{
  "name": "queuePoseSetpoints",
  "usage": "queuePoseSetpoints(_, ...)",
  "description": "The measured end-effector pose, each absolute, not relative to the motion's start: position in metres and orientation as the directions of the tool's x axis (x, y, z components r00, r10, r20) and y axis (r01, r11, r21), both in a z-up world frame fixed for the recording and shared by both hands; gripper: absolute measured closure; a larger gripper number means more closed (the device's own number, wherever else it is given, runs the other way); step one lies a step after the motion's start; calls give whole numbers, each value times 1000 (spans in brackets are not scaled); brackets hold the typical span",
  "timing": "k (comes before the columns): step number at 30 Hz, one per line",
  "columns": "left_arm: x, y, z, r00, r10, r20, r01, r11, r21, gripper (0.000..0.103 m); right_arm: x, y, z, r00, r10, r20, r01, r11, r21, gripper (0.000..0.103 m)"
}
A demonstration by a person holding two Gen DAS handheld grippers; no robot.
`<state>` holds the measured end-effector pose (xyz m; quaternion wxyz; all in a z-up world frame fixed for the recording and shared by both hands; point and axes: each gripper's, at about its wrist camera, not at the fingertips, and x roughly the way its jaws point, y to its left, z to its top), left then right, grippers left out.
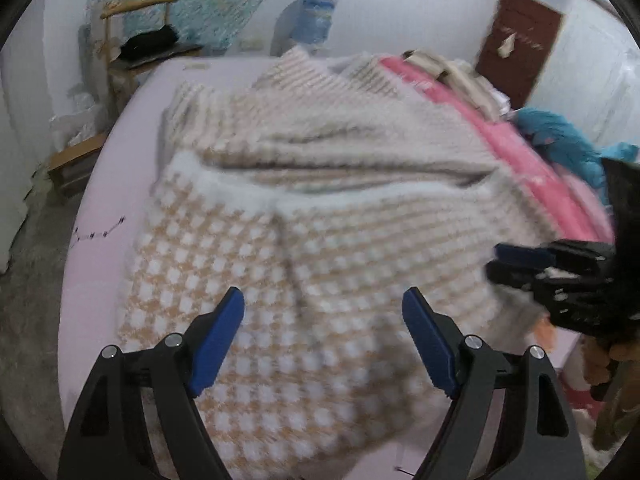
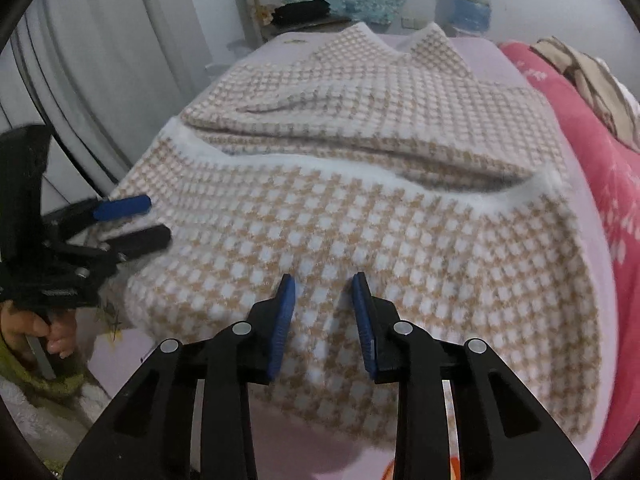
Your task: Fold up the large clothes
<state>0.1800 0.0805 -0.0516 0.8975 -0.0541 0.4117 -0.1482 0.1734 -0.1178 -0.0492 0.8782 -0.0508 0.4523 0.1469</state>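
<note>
A large beige and white checked knit garment lies on the pale pink bed, its near part folded over the rest, with a white fuzzy hem across the middle. It also fills the right wrist view. My left gripper is open and empty just above the garment's near part. My right gripper is open and empty over the garment's near edge. The right gripper shows in the left wrist view at the garment's right side. The left gripper shows in the right wrist view at its left side.
A pink blanket with beige clothes on it runs along the bed's right side, and teal cloth lies there too. A wooden chair with dark clothes stands behind the bed. A curtain hangs at the left and a brown door is at the back right.
</note>
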Motion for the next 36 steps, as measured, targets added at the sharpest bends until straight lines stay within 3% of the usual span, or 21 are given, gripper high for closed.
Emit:
queuePoseSetpoints(5, 157, 64, -42, 613, -365, -701, 332, 924, -190, 23, 141, -107, -34, 568, 213, -795, -350, 937, 1, 73)
queuePoseSetpoints(9, 158, 59, -75, 565, -300, -768, 295, 944, -151, 21, 144, -98, -67, 531, 166, -831, -336, 942, -26, 71)
queuePoseSetpoints(17, 137, 66, -56, 622, -315, -716, 296, 942, -158, 21, 127, -85, -47, 586, 163, -794, -350, 934, -66, 67)
queuePoseSetpoints(20, 144, 67, -74, 587, -261, -767, 254, 958, -132, 21, 123, -82, -66, 564, 136, -815, -341, 937, -80, 62)
queuePoseSetpoints(28, 134, 89, -55, 670, -218, -710, 194, 974, -116, 20, 111, -118, -41, 626, 108, -773, -234, 971, -54, 59)
queuePoseSetpoints(32, 142, 112, -75, 638, -207, -742, 128, 978, -163, 20, 120, -158, -66, 575, 84, -814, -121, 992, 17, 59)
queuePoseSetpoints(36, 138, 105, -72, 649, -172, -741, 152, 984, -95, 20, 118, -167, -70, 566, 112, -817, -112, 992, 58, 59)
